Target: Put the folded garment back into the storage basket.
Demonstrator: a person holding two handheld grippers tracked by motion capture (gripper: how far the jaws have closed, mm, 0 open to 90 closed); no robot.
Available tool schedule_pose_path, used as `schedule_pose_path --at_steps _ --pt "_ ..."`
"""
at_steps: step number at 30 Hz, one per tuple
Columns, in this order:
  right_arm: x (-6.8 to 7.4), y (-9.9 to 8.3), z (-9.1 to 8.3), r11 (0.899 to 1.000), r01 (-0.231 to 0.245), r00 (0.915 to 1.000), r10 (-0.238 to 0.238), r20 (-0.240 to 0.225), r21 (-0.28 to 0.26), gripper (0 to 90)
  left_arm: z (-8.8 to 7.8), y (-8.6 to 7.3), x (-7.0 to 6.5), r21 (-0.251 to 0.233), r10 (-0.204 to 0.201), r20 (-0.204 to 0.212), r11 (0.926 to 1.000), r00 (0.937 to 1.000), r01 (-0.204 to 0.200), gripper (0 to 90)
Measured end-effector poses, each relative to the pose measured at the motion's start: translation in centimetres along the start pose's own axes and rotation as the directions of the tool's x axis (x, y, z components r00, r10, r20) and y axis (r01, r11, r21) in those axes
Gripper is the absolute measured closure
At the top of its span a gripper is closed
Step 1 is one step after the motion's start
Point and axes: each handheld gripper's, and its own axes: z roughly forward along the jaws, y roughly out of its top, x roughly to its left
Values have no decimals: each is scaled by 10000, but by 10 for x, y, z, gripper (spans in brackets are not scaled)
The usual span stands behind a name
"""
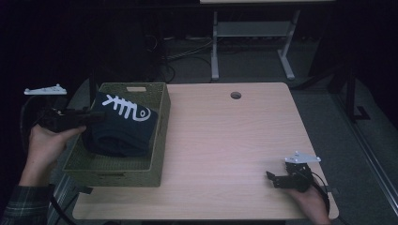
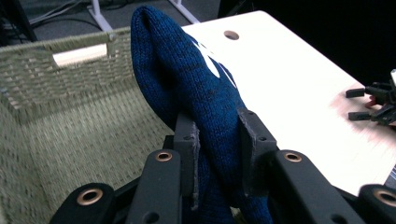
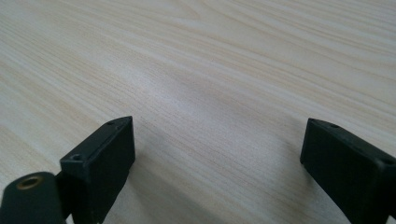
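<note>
A folded dark blue knit garment [image 1: 123, 124] with a white fishbone print sits tilted inside the woven olive basket [image 1: 155, 165] at the table's left. My left gripper [image 1: 96, 116] reaches in over the basket's left rim and is shut on the garment's edge. In the left gripper view the blue knit [image 2: 196, 88] is pinched between both pads [image 2: 188, 140], above the basket's woven wall [image 2: 60, 93]. My right gripper [image 1: 273, 180] rests low at the table's front right, open. In the right gripper view its jaws stand wide apart over bare wood [image 3: 215, 88] with nothing between them.
The light wooden table [image 1: 225, 136] has a round cable hole [image 1: 235, 95] near its far edge. Beyond the table stand a white desk frame [image 1: 253, 37] and cables on the dark floor. The basket takes up the left third of the tabletop.
</note>
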Motion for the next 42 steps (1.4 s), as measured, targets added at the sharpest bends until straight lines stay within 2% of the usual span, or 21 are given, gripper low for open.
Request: schedule_pose_path --at_steps 7,13,17,19,22,25,32,37,42 --pt "0 0 0 10000 3 10000 -3 -10 3 98 12 -17 8 220 -420 -125 9989 9990 423 714" --pt "0 0 0 10000 3 10000 -3 -4 4 98 23 -26 11 294 -799 232 9964 9965 793 715" --pt "0 0 0 10000 8 10000 -8 -11 4 98 32 -30 11 370 -864 435 9957 9953 848 714" --pt "0 0 0 10000 6 10000 -6 8 2 99 38 -32 12 475 -876 372 9952 9955 858 715" --pt "0 0 0 10000 15 10000 -15 -5 0 99 42 -38 19 546 -1049 312 9932 9940 1031 714" --pt "0 0 0 10000 9 10000 -9 9 5 98 45 -47 32 634 -1474 305 9874 9886 1452 714" --pt "0 0 0 10000 10 10000 -10 10 4 98 53 -65 52 920 -2013 179 9757 9794 1988 714" --pt "0 0 0 10000 9 10000 -9 9 3 98 62 -72 58 1299 -1845 -422 9735 9819 1885 705" --pt "0 0 0 10000 6 10000 -6 11 4 99 71 -74 58 1831 -1452 -1134 9693 9829 1643 665"
